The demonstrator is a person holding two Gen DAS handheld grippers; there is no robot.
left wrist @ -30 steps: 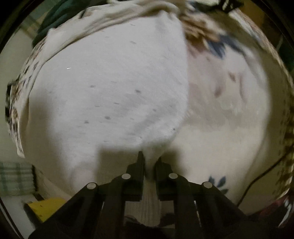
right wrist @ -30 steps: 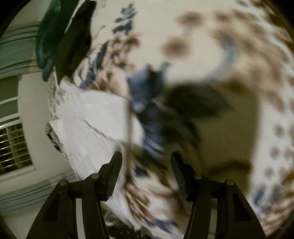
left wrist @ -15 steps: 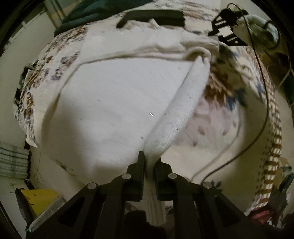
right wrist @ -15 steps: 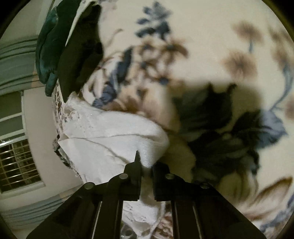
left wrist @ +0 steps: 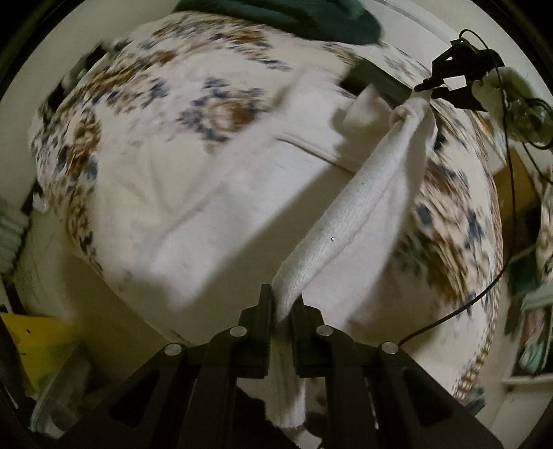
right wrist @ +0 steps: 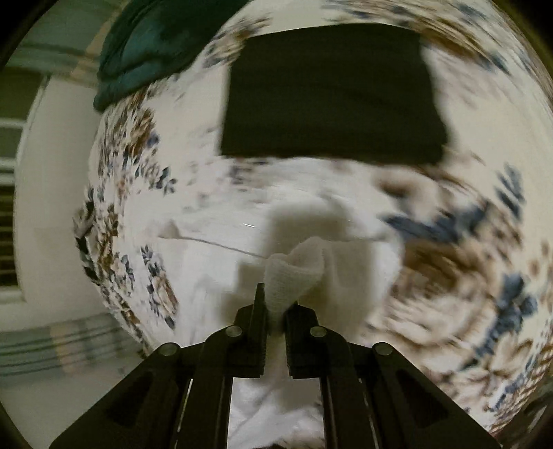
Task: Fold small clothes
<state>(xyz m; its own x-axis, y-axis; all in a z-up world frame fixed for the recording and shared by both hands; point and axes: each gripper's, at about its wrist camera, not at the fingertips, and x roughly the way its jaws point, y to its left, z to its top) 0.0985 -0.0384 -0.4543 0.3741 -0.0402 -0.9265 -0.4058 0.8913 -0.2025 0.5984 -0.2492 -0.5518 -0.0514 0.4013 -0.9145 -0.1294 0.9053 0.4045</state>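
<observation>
Left wrist view: the left gripper (left wrist: 281, 309) is clamped on 1 end of the white garment (left wrist: 193, 207), with a ribbed tail of cloth hanging below the jaws. From there the gripped edge runs as a taut raised band up and to the right, to the right gripper (left wrist: 423, 90), which pinches the far end. So the garment's stretched edge lies along the line between the 2 tools; the rest of it lies flat to the left on the floral blanket (left wrist: 145, 89). A dark green cloth (left wrist: 276, 13) sits at the far edge. No writing is legible.

Right wrist view: the right gripper (right wrist: 274, 311) is closed on a bunched white corner, lifted off the blanket (right wrist: 484, 259). The garment (right wrist: 214, 276) spreads below and left of the jaws. A black folded cloth (right wrist: 328, 93) lies flat just beyond it. Motion blur is heavy; no labels or brands are readable.

Judgement: each hand has 1 end, so the fold turns on carrying this edge sideways over the flat body.
</observation>
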